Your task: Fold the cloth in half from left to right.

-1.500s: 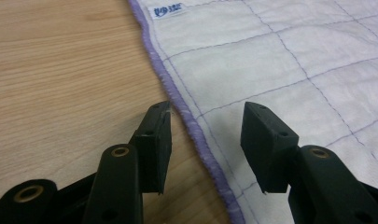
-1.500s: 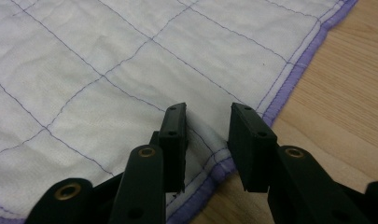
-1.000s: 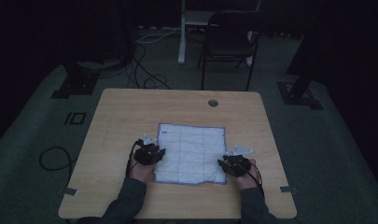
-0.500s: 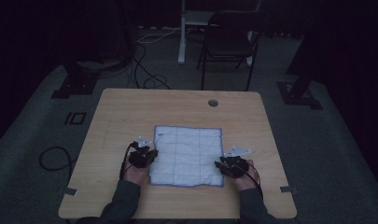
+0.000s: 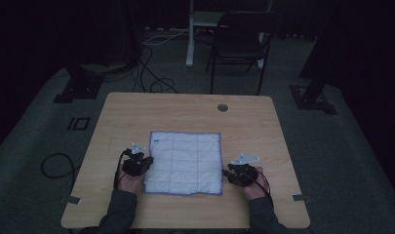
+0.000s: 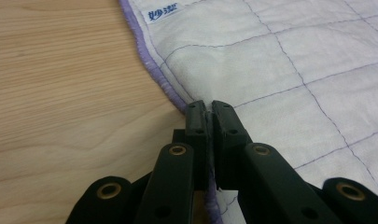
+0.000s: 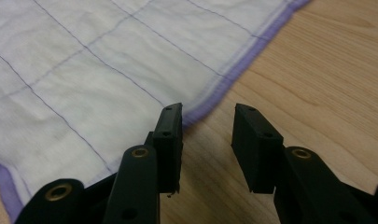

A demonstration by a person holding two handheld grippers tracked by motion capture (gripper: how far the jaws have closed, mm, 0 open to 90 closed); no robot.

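A white quilted cloth (image 5: 185,161) with a purple hem lies flat on the wooden table (image 5: 185,109). My left gripper (image 5: 140,162) is at the cloth's left edge. In the left gripper view my left gripper (image 6: 208,105) is shut on the purple hem of the cloth (image 6: 280,56). My right gripper (image 5: 231,173) sits just off the cloth's right edge. In the right gripper view my right gripper (image 7: 207,114) is open, with bare wood between its jaws. The left jaw rests over the edge of the cloth (image 7: 98,60).
A round cable hole (image 5: 223,107) sits near the table's far edge. Beyond the table stand a dark chair (image 5: 239,44) and a white post (image 5: 190,34). Cables (image 5: 151,78) lie on the floor. Black stand feet (image 5: 78,87) flank the table.
The cloth has slid to the left with my left gripper on its hem. Its right edge now lies just clear of my right gripper, which has barely moved.
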